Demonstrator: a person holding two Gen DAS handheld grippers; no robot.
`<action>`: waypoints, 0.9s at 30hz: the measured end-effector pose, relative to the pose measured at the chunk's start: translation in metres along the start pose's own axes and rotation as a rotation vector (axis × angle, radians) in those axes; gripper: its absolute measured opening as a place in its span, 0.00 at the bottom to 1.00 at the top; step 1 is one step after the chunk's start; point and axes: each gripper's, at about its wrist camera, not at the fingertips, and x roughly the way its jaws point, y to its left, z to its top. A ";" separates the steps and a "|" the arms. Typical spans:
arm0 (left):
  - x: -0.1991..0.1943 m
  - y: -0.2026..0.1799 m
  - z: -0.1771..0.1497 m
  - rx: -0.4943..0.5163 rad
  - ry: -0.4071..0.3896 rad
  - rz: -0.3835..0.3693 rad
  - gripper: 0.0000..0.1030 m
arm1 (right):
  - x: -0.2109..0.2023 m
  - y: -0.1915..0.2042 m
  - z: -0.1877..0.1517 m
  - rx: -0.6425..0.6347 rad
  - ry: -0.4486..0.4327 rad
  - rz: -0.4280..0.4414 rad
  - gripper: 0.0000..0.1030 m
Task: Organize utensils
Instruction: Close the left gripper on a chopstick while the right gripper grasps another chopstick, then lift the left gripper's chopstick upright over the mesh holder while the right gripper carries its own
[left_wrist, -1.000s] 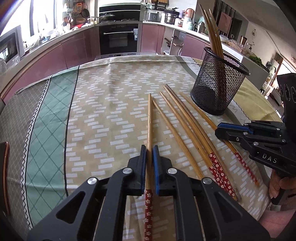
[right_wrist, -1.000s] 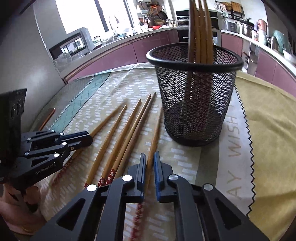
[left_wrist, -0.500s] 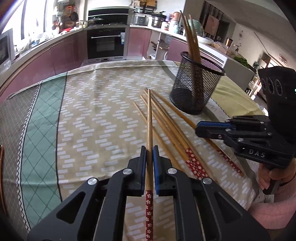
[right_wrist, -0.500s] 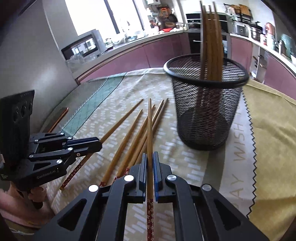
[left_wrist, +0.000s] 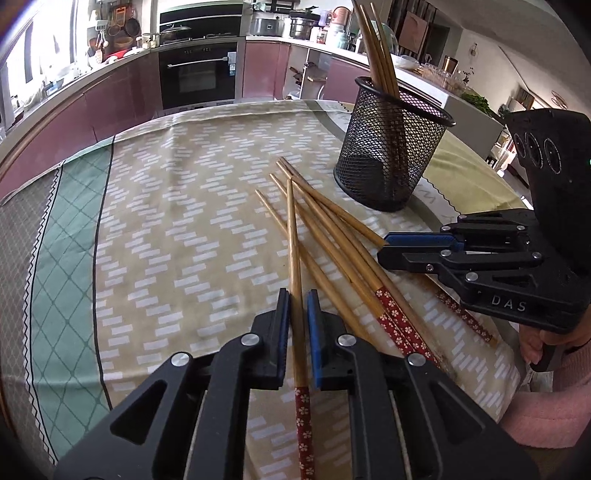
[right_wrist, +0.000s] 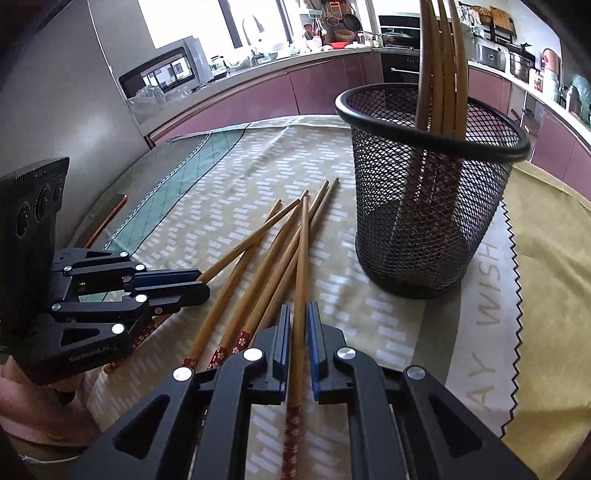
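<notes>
Chopsticks (left_wrist: 332, 243) look like plain bamboo or wood, smooth with a faint sheen, and the handle ends are wrapped in matt red floral print. The cup (left_wrist: 391, 147) is black wire mesh with a smooth rolled rim, looks like painted metal. The surface is covered by a printed cloth (left_wrist: 166, 229), matt weave, a bit wrinkled. Each hand-held gripper (left_wrist: 295, 317) is matt black plastic with shiny silver screw heads and blue pads (right_wrist: 314, 332) that look rubbery. Cabinets (right_wrist: 325, 85) are glossy mauve.

Loose chopsticks (left_wrist: 332, 236) crowd the mesh holder (left_wrist: 391, 147) (upright), leaving bare tablecloth (left_wrist: 177, 221) leftward.
</notes>
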 end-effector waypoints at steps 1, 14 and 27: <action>0.001 0.000 0.002 0.000 0.001 0.000 0.10 | 0.000 0.000 0.000 0.001 -0.001 0.000 0.08; 0.001 0.002 0.005 -0.033 -0.011 0.016 0.07 | -0.013 -0.004 -0.003 0.021 -0.050 -0.003 0.06; -0.034 -0.001 0.012 -0.039 -0.093 -0.033 0.07 | -0.045 -0.006 -0.001 0.046 -0.140 0.059 0.06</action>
